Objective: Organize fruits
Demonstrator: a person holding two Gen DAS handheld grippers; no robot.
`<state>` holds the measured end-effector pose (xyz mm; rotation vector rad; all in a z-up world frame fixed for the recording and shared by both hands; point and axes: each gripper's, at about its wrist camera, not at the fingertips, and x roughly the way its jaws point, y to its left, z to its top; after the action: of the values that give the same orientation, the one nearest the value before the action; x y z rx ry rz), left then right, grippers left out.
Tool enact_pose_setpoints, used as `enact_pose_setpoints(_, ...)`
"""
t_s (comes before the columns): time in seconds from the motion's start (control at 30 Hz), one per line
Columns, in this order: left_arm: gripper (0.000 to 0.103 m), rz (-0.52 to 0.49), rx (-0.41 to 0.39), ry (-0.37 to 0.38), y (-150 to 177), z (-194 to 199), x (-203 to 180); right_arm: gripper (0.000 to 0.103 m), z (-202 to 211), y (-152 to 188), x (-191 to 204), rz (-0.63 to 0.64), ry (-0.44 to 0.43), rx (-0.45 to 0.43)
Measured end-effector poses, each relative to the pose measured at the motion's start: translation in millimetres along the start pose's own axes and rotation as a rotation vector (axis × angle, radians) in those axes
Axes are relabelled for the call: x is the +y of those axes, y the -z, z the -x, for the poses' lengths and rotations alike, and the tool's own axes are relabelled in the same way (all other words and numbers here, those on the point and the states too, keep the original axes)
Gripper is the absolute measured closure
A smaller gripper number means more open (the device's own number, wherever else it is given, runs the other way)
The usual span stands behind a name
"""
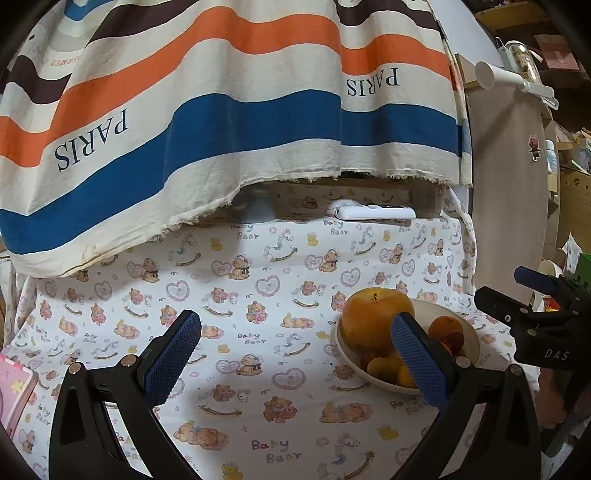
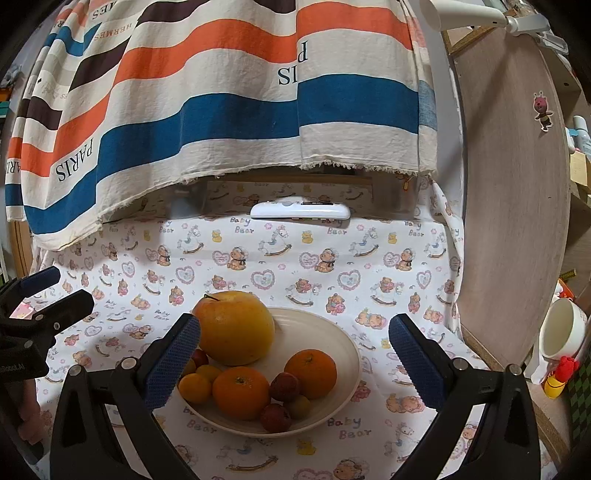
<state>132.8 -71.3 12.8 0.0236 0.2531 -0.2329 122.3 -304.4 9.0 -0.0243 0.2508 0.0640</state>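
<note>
Both tools gape empty, right tool (image 2: pixel 294 358) over plate (image 2: pixel 343 339), left tool (image 1: pixel 295 354) seemingly beside it.

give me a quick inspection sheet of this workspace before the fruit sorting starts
surface: table under a white Baby Bear print cloth.
job's things: cream plate holds a large yellow fruit, two oranges, small yellow fruits and small dark red fruits.
clutter: white remote at the far edge; pink item at the left edge.
grippers: left gripper open, empty, left of the plate; right gripper open, empty, pointed at the plate.
cables: nothing seen.
surroundings: striped PARIS cloth hanging behind; wooden panel, white mug and white lamp to the right.
</note>
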Motion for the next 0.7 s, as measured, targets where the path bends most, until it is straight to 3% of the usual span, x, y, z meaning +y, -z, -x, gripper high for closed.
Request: enact_pose_setpoints(0.7, 0.001, -0.006, 0.020, -0.029, 2.1, -2.6, 0.4, 0.001, -0.7, -0.4, 0.2, 0.002, 0.006, 0.002)
